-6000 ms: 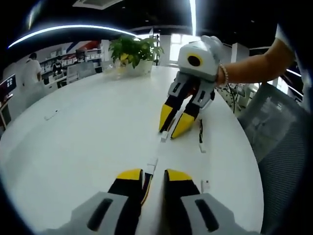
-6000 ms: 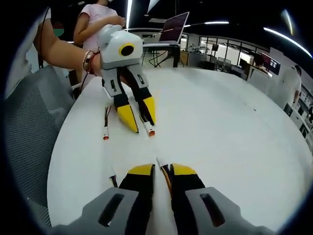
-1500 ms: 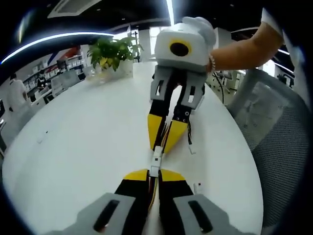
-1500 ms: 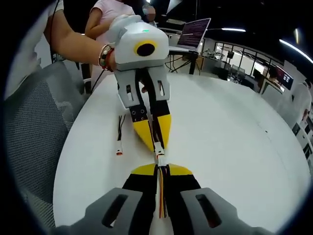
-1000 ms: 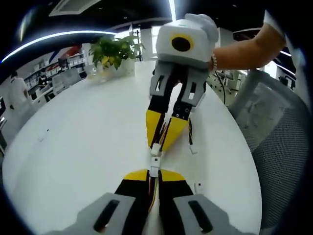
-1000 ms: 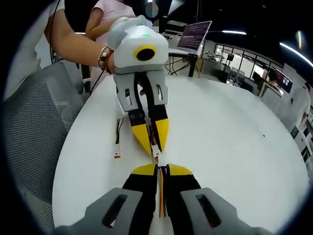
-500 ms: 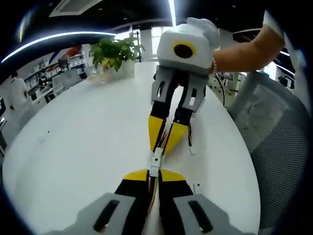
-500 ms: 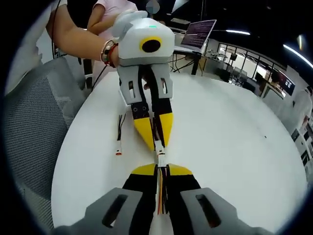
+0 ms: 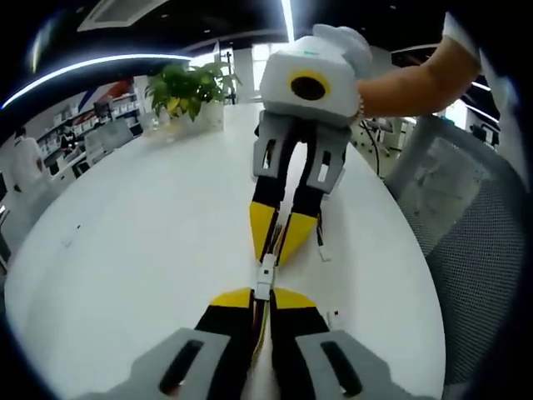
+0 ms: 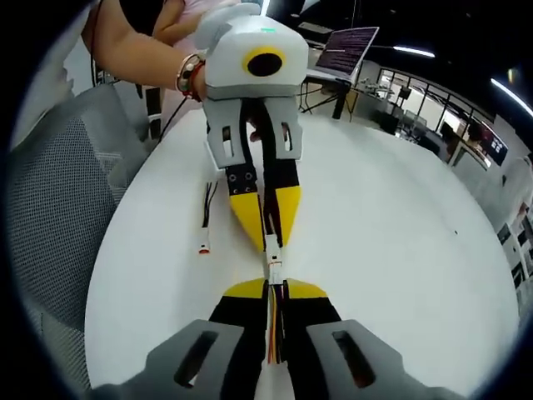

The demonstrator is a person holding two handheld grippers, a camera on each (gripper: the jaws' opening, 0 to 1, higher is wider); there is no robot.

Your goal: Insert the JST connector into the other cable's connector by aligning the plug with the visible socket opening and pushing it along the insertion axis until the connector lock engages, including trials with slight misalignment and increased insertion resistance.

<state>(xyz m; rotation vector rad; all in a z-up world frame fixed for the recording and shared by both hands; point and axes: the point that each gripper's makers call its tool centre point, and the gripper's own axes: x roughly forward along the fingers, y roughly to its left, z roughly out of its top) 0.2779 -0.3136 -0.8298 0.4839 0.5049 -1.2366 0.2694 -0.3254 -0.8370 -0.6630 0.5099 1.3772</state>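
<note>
On the white table my two grippers face each other tip to tip. In the left gripper view my left gripper is shut on a wired cable whose white JST connector sticks out ahead. That connector meets the connector held in the right gripper, which comes in from above with its yellow jaws closed. In the right gripper view my right gripper is shut on red, yellow and black wires. Its white connector butts in line against the left gripper. I cannot see whether the lock has caught.
A spare cable with an orange-tipped plug lies beside the grippers, seen also as a spare cable. A small loose connector lies nearby. A potted plant stands at the far edge. A mesh chair borders the table; a laptop sits beyond.
Six seconds ago the grippers were apart with separate connectors. Now the connectors meet end to end. Over the last second the grippers only shifted slightly along the joining line.
</note>
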